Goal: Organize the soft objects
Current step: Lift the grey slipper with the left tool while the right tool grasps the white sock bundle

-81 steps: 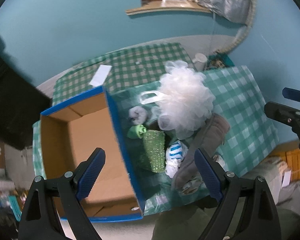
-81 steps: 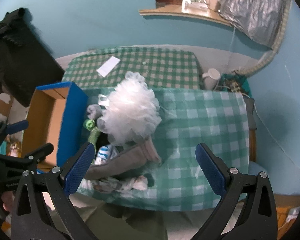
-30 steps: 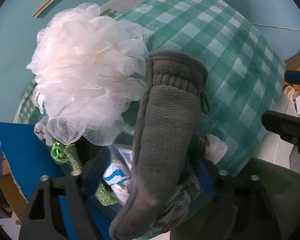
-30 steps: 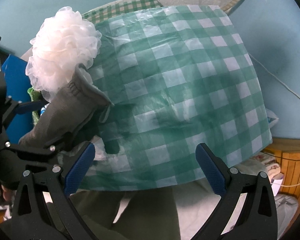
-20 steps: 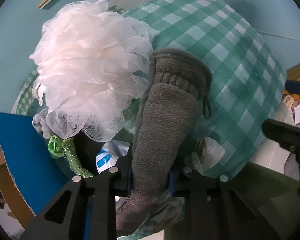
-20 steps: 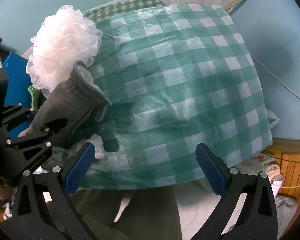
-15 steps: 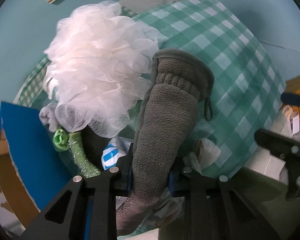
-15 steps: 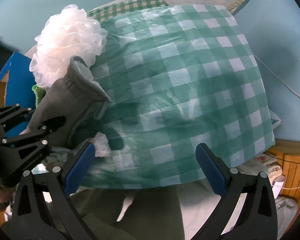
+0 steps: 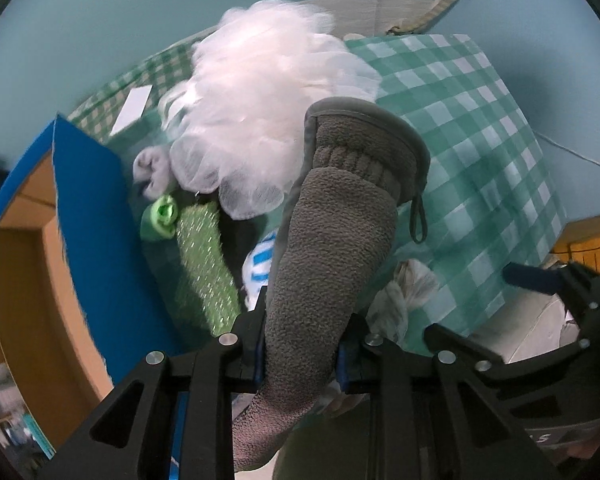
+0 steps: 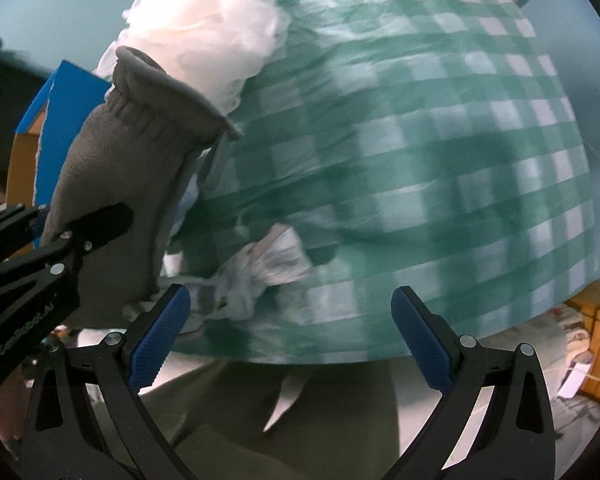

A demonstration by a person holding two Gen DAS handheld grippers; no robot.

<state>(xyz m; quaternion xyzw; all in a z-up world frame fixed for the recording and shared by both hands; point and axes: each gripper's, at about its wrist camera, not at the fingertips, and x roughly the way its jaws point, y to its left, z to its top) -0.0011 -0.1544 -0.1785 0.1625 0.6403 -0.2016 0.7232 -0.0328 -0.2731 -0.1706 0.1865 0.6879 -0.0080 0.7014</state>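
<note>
My left gripper (image 9: 302,344) is shut on a grey fleece mitten (image 9: 336,216), lifted above the pile with its cuff hanging away from me. The mitten (image 10: 116,160) and the left gripper (image 10: 56,248) also show at the left of the right wrist view. Under it lie a white mesh bath puff (image 9: 260,92), a glittery green item (image 9: 204,264), a blue-striped white cloth (image 9: 260,264) and a crumpled pale cloth (image 9: 408,288). My right gripper (image 10: 288,340) stands open over the table's near edge beside the crumpled cloth (image 10: 260,276), holding nothing.
An open cardboard box (image 9: 32,248) with blue outer walls stands left of the pile. A green-checked cloth covers the table (image 9: 480,132). A small grey sock ball (image 9: 150,168) lies by the box wall. A white paper slip (image 9: 132,108) rests further back.
My left gripper closed on the grey mitten and raised it off the pile, rolling as it went. My right gripper drifted left toward the crumpled cloth at the table edge.
</note>
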